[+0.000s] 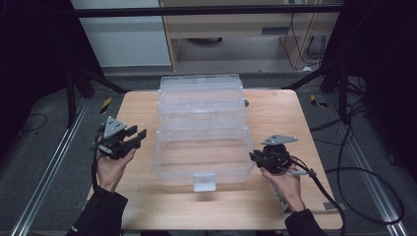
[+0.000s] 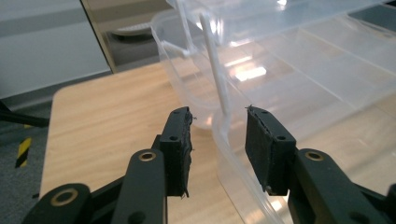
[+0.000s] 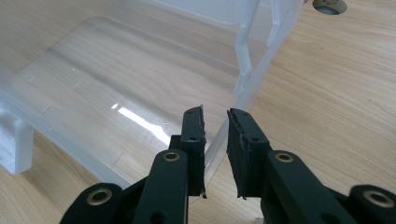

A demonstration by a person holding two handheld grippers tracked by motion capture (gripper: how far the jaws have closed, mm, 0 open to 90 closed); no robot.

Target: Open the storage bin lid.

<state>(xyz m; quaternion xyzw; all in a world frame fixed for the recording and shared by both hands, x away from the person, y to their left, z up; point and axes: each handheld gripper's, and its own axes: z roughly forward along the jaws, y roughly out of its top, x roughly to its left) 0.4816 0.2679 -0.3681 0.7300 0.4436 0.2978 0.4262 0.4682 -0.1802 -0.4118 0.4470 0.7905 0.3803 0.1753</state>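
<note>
Left claw [image 2: 218, 149] is standing released, jaws apart on either side of the box [image 1: 201, 132] rim, pads not pressing it; in the high view it is sitting just left of the box [image 1: 140, 137]. Right claw [image 3: 215, 149] is straddling the box's right wall, jaws narrow, the clear edge between them; whether the pads are pinching it cannot be told. Box, clear plastic, tiered and opened out, is resting mid-desk [image 1: 275, 206], its latch tab facing the person. Hands are holding both claws from the near edge.
</note>
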